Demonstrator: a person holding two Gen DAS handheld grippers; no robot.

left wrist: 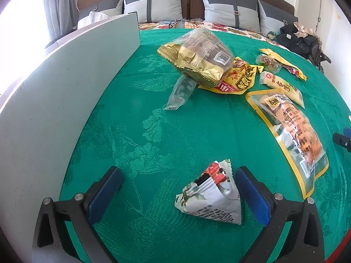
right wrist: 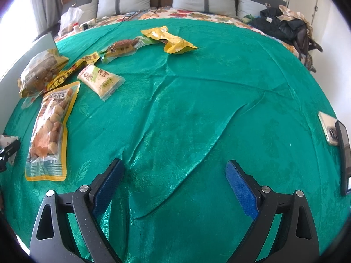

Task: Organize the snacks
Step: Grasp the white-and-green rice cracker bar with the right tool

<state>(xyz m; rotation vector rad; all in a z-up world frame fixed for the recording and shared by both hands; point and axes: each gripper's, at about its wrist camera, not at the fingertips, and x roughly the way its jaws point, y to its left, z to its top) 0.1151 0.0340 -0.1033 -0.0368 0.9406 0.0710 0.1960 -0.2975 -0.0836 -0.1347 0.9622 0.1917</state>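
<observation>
My left gripper [left wrist: 178,173] is open, its jaws on either side of a small white floral snack packet [left wrist: 209,194] lying on the green cloth, close to the right finger. Further off lie a gold bag of cakes [left wrist: 197,54], a clear wrapper [left wrist: 181,91], a yellow packet [left wrist: 237,76], a long peanut bag [left wrist: 291,131] and a white packet [left wrist: 282,86]. My right gripper [right wrist: 174,167] is open and empty over bare green cloth. The right wrist view shows the peanut bag [right wrist: 51,127], white packet [right wrist: 102,80], gold bag [right wrist: 40,71], a brown packet [right wrist: 121,48] and a yellow bag [right wrist: 170,39].
A grey box wall [left wrist: 65,100] stands along the left of the table. A phone [right wrist: 343,151] and a metal item [right wrist: 328,129] lie at the right edge. Pillows [left wrist: 153,2] and a bed are behind, with dark clothes [right wrist: 283,25] at the back right.
</observation>
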